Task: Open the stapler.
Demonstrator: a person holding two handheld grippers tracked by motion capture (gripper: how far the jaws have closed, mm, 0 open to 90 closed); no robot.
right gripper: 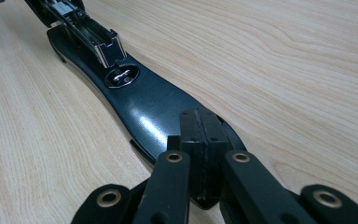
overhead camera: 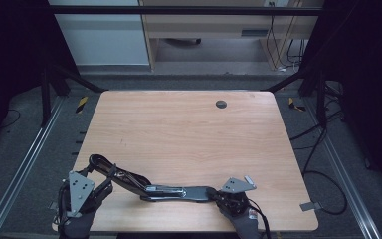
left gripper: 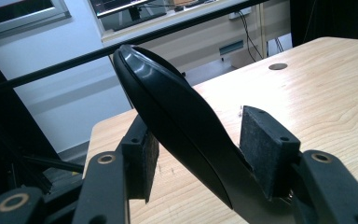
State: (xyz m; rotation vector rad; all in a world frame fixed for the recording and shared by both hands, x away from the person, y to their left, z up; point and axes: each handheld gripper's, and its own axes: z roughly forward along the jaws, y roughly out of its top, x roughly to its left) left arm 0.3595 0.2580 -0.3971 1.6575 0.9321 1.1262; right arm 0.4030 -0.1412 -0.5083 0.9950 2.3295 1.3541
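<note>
the left gripper [overhead camera: 110, 175] sat at the near left corner of the table [overhead camera: 189, 124], its hand [overhead camera: 74, 219] coming up from the near edge and angled toward the middle. its jaws stood partly apart, with the raised black upper arm of the stapler [left gripper: 177, 121] between them; one pad [left gripper: 265, 149] lay against that arm, the other [left gripper: 142, 163] stood just beside it, so no firm grip could be told. the right gripper [right gripper: 200, 140] came in from the near edge too, level and low, its jaws closed together with the pads resting on the flat rear end of the stapler base [right gripper: 140, 102].

one stapler [overhead camera: 174, 191], opened out long, stretched between the two grippers. beyond them the table held one small round grommet [overhead camera: 221, 104] near the far edge.

the right gripper view showed the metal staple channel [right gripper: 88, 39] and anvil plate [right gripper: 122, 75]; the left gripper view showed the arm's smooth curved shell tilted up off the wood.
</note>
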